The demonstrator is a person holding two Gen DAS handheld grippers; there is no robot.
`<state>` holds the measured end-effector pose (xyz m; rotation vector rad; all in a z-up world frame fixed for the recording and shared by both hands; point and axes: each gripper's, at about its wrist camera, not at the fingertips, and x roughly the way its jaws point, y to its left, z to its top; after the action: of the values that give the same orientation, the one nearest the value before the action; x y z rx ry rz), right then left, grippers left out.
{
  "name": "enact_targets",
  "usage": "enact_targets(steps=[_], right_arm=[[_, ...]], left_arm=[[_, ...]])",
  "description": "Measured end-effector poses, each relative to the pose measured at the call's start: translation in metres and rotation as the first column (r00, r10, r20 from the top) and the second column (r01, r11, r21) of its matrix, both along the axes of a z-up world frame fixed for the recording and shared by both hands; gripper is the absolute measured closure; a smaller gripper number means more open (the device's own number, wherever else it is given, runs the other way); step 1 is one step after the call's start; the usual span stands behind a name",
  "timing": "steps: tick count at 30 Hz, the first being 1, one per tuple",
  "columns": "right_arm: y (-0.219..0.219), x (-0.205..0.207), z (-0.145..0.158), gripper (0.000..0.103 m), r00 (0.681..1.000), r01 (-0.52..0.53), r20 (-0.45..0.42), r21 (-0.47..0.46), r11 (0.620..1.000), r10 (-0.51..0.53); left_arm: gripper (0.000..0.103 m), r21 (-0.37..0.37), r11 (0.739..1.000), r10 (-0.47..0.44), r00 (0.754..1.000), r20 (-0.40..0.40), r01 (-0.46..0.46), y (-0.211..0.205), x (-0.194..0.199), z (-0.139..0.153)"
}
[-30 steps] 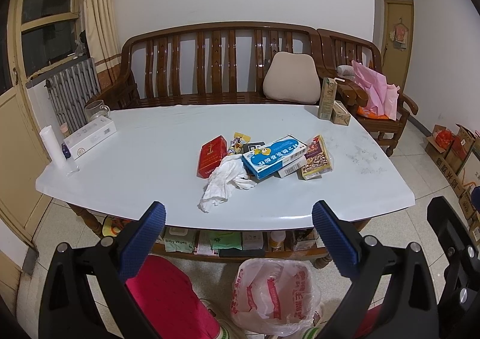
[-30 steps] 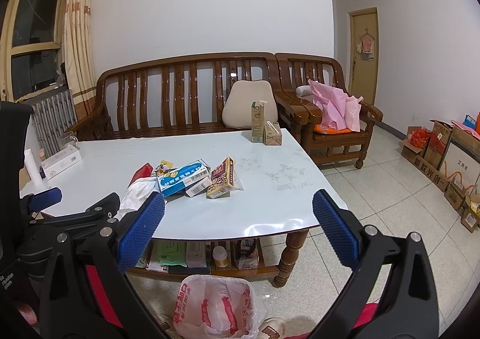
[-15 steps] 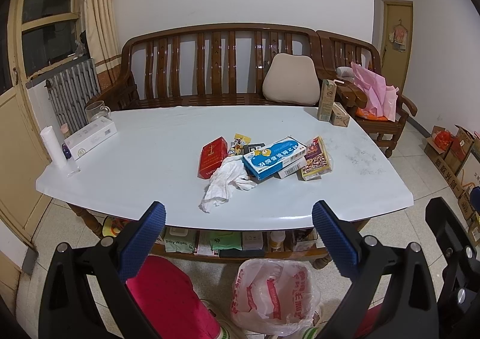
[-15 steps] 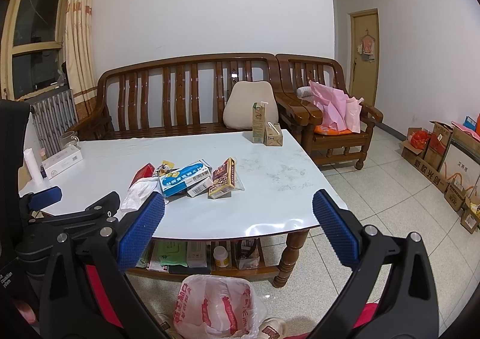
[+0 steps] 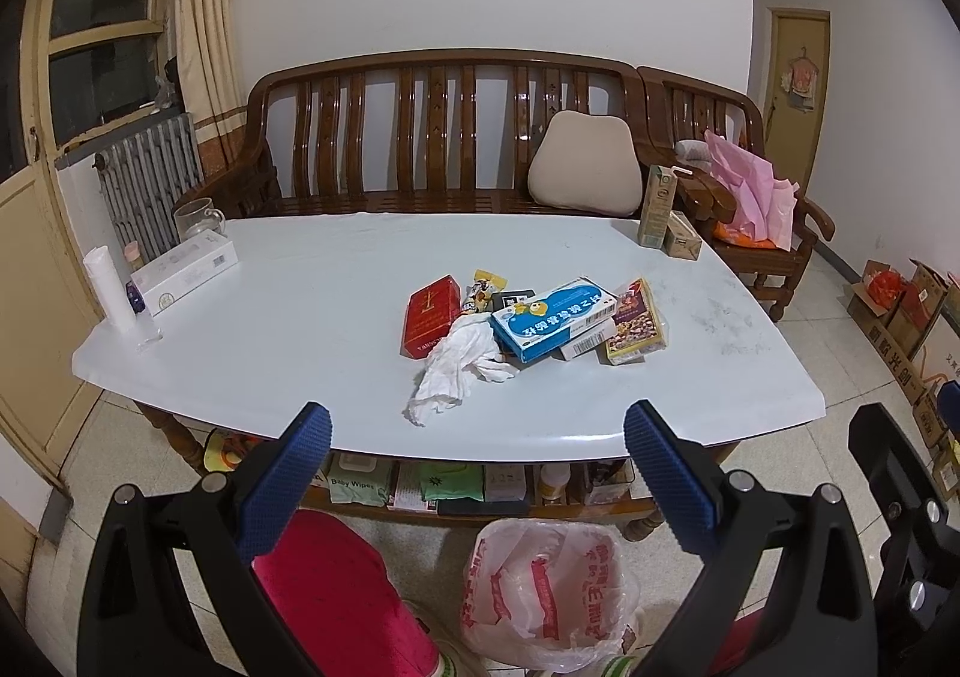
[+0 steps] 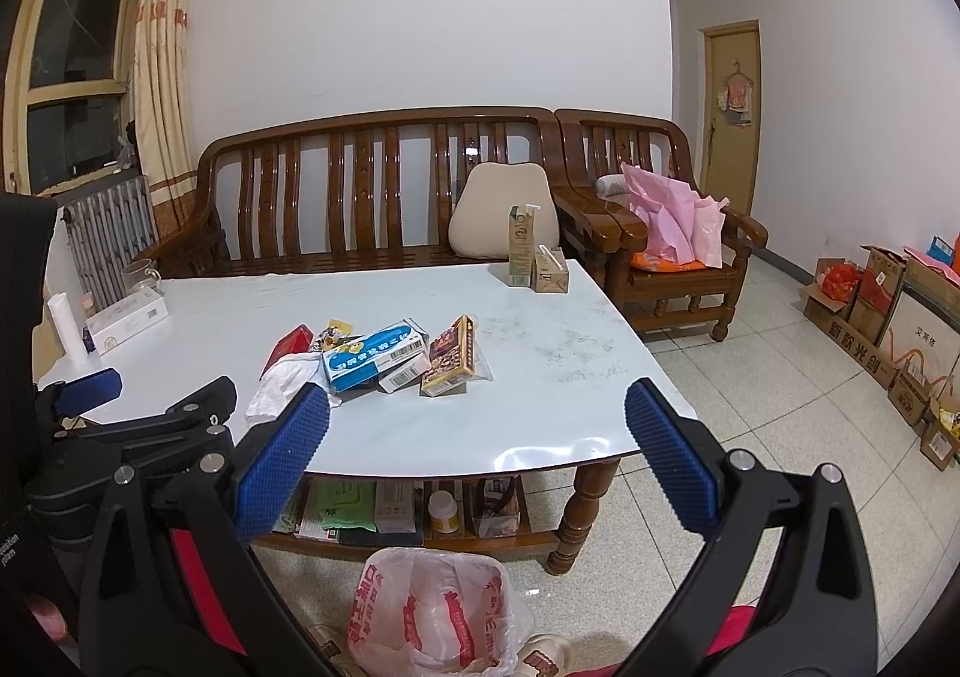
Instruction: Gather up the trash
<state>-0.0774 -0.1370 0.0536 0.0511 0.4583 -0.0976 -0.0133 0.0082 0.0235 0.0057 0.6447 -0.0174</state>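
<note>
A pile of trash lies mid-table: a crumpled white tissue (image 5: pixel 459 368), a red box (image 5: pixel 431 314), a blue and white box (image 5: pixel 553 317), a snack packet (image 5: pixel 636 322) and a yellow wrapper (image 5: pixel 486 284). The same pile shows in the right wrist view, with the tissue (image 6: pixel 282 383) and the blue box (image 6: pixel 375 354). A red-printed plastic bag (image 5: pixel 546 593) stands open on the floor before the table, also seen as the bag (image 6: pixel 435 614). My left gripper (image 5: pixel 477 473) is open and empty, short of the table's front edge. My right gripper (image 6: pixel 477 467) is open too, holding nothing.
The white table (image 5: pixel 300 329) carries a white box (image 5: pixel 183 272), a glass mug (image 5: pixel 195 215), a paper roll (image 5: pixel 111 287) and two drink cartons (image 5: pixel 657 206). A wooden bench (image 5: pixel 432 137) stands behind. Cardboard boxes (image 6: pixel 882 311) line the right wall. The shelf under the table holds packets.
Both views have shifted only slightly; the grippers stay open and the trash has not moved.
</note>
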Motion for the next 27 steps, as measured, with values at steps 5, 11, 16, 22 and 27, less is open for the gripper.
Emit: enact_targets(steps=[5, 11, 16, 22, 27], right_arm=[[0.001, 0.0, 0.001, 0.006, 1.0, -0.002, 0.0, -0.001, 1.0, 0.002], [0.012, -0.001, 0.004, 0.006, 1.0, -0.01, -0.005, -0.004, 1.0, 0.01], [0.008, 0.009, -0.005, 0.006, 0.999, -0.04, -0.028, -0.004, 0.999, 0.04], [0.004, 0.023, -0.014, 0.006, 0.993, -0.113, -0.028, -0.036, 0.993, 0.112], [-0.005, 0.043, -0.017, 0.006, 0.968, -0.253, -0.029, -0.071, 0.965, 0.251]], left_arm=[[0.007, -0.006, 1.0, 0.012, 1.0, -0.004, -0.012, 0.005, 0.002, 0.0], [0.007, -0.016, 0.999, 0.032, 0.999, -0.026, -0.033, 0.011, 0.006, -0.004], [0.007, -0.014, 0.999, 0.033, 0.997, -0.074, -0.034, 0.019, 0.016, -0.011], [0.007, 0.022, 0.999, -0.03, 0.994, -0.105, 0.032, 0.037, 0.03, -0.015], [0.007, 0.022, 0.982, -0.182, 0.967, -0.177, 0.189, 0.047, 0.044, -0.018]])
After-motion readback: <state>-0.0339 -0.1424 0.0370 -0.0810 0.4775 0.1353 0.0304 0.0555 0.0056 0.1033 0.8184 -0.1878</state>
